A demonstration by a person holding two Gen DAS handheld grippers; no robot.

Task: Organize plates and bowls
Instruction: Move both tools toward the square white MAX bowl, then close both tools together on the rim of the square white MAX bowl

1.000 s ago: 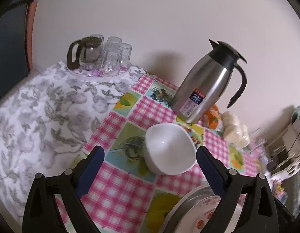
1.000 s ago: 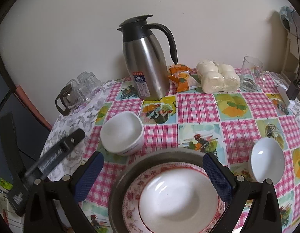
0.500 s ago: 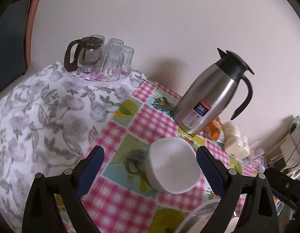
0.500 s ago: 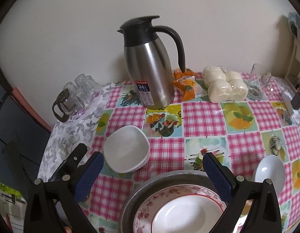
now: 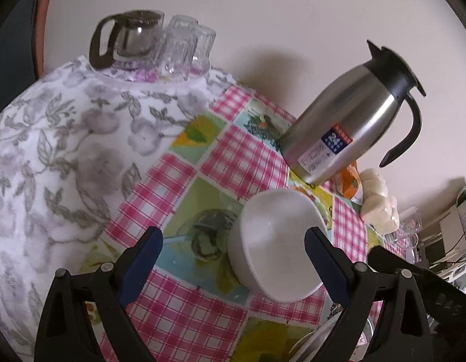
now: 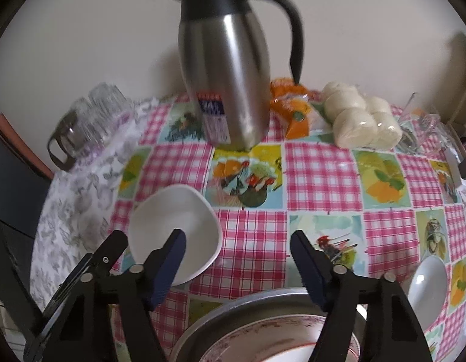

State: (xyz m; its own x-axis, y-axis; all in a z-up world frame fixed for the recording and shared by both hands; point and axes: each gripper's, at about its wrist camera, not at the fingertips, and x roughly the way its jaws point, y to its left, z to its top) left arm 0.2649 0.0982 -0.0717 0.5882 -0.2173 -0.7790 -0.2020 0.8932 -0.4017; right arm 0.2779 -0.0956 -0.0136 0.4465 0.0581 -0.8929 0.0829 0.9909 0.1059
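**Two bowls still loose, stack only partly built**

The sorting is under way but not finished, as far as the views show. A flowered plate (image 6: 263,344) sits inside a grey metal basin (image 6: 221,310) at the near edge of the checked tablecloth (image 6: 320,175), and something white lies on that plate, though only a sliver shows, so I cannot say for sure that it is a bowl. Two pieces remain out on the cloth: a squarish white bowl (image 5: 275,244) to the left of the basin, and a smaller round white bowl (image 6: 429,286) well apart on the right. Neither is held.

The left gripper (image 5: 233,259) hangs open and empty, its jaws wide, with the squarish bowl lying between and just beyond the fingertips, nearer the right one; no pad presses on it. The right gripper (image 6: 237,259) is also empty: nothing lies between its jaws but bare cloth, and its left finger overlaps the squarish bowl's rim in the picture without clearly touching it.

Compared with a second ago, the right gripper's jaws have just been closing and stand noticeably narrower, with no object between them. Both cameras have drawn lower and closer to the table: the steel jug (image 6: 224,69) looms larger in the right view, the basin has slid mostly off the bottom edge, and the squarish bowl fills more of the left view. The bowls themselves appear not to have shifted.
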